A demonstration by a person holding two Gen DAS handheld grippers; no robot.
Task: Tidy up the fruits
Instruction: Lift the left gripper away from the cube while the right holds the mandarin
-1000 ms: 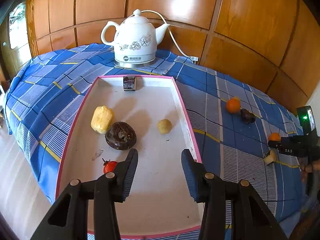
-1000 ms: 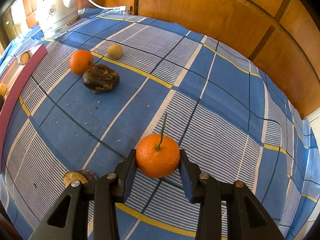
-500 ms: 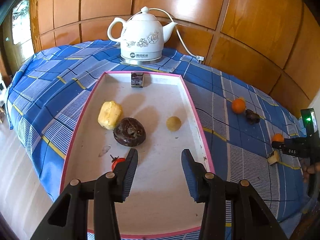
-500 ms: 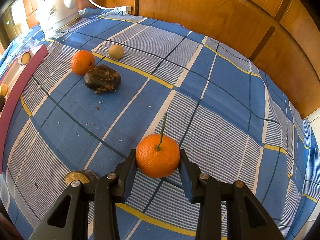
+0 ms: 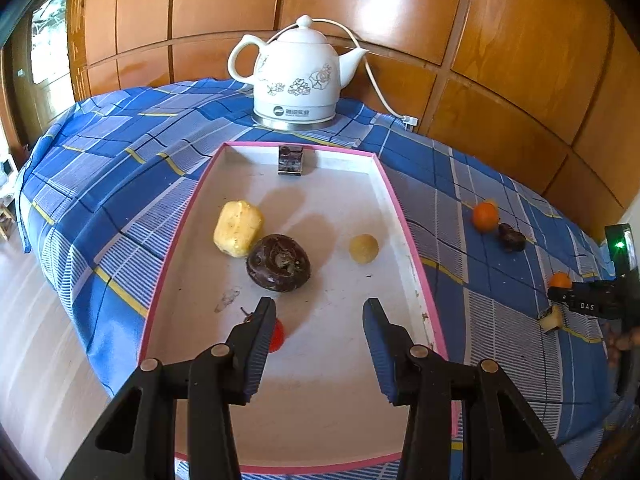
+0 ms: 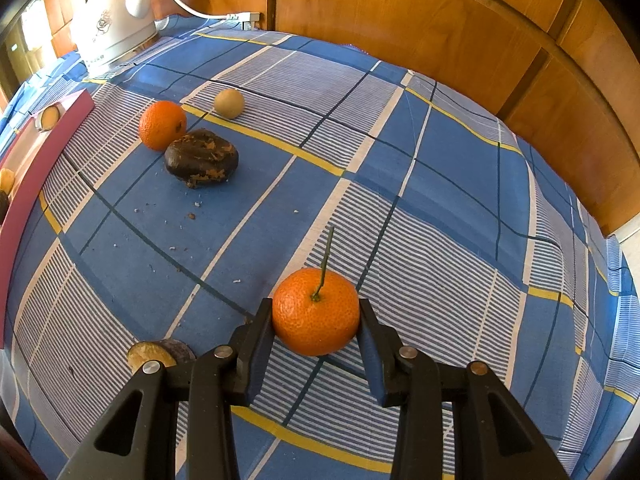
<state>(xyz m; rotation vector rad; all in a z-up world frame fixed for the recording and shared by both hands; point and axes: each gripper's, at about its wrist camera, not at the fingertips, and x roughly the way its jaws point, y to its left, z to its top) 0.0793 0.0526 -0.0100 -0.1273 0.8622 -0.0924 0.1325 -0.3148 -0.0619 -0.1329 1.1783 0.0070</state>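
My right gripper (image 6: 316,312) is shut on a stemmed orange mandarin (image 6: 316,310), held just above the blue checked cloth. Farther off lie a second mandarin (image 6: 162,124), a dark brown fruit (image 6: 201,158) and a small tan fruit (image 6: 229,103). My left gripper (image 5: 319,320) is open and empty over the pink-rimmed white tray (image 5: 404,224). The tray holds a yellow fruit (image 5: 238,228), a dark round fruit (image 5: 278,262), a small tan ball (image 5: 363,248) and a red cherry tomato (image 5: 277,334) beside my left finger.
A white electric kettle (image 5: 298,78) with its cord stands behind the tray, and a small dark box (image 5: 290,160) leans at the tray's far end. A cut fruit piece (image 6: 158,354) lies left of my right gripper. Wooden wall panels ring the table.
The left gripper has pulled back and risen slightly, so the tray contents sit farther off. The right gripper has kept hold of the mandarin and barely moved.
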